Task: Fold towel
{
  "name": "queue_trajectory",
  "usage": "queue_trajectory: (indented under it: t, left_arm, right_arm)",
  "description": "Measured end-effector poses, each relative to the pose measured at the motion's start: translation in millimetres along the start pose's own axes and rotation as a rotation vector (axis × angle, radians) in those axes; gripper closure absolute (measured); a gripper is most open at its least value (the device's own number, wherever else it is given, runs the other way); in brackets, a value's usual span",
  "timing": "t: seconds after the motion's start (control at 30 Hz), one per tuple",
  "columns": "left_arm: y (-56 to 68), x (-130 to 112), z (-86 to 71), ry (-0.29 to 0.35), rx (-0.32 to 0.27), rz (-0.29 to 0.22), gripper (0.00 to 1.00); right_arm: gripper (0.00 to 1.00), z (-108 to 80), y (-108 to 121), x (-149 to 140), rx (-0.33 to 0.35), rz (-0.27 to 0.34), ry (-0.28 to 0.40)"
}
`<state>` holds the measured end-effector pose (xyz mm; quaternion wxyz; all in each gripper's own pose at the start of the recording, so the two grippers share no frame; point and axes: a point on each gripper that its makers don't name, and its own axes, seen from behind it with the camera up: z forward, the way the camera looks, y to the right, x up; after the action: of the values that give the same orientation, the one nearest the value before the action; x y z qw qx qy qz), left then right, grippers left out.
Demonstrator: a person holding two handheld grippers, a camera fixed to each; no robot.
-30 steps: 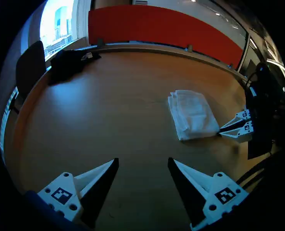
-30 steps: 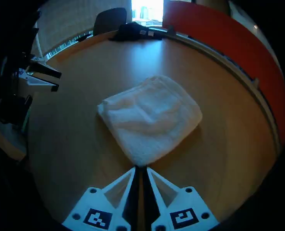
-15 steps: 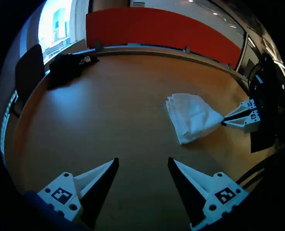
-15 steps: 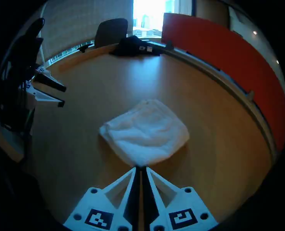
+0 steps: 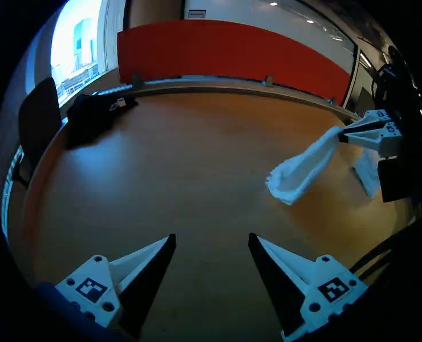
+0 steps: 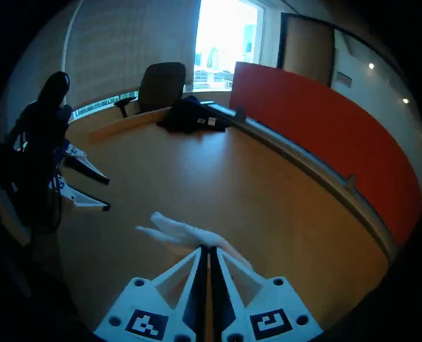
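The white terry towel (image 5: 302, 168) is off the round wooden desk (image 5: 182, 159), on the side far from the long red partition panel (image 5: 228, 54). It is pinched at one end by the right tongs (image 6: 209, 253), whose two fingers are pressed together on the cloth. It hangs from them as a loose, slack strip, not a flat sheet. Whether its low end brushes the desk I cannot tell. The left tongs (image 5: 211, 239) are spread wide and empty. They are well apart from the towel and farther from the partition than the dark heap of cloth (image 5: 94, 111) near its end.

As I judge it, no finished fold is on show: no squared, stacked packet lies on the desk. What is left is most of the work. The towel has to be laid down and flattened, a free corner taken in the empty tongs, and the edges brought together evenly.
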<state>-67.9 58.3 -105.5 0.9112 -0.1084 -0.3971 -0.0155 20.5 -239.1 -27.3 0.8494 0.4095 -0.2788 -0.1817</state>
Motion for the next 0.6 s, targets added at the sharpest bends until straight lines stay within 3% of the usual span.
queue_trajectory:
  t: [0.6]
  left_arm:
    - [22.0,16.0,2.7,0.016,-0.035,0.033,0.06]
  right_arm:
    - [0.94,-54.5,43.4,2.7,-0.056,0.012,0.010]
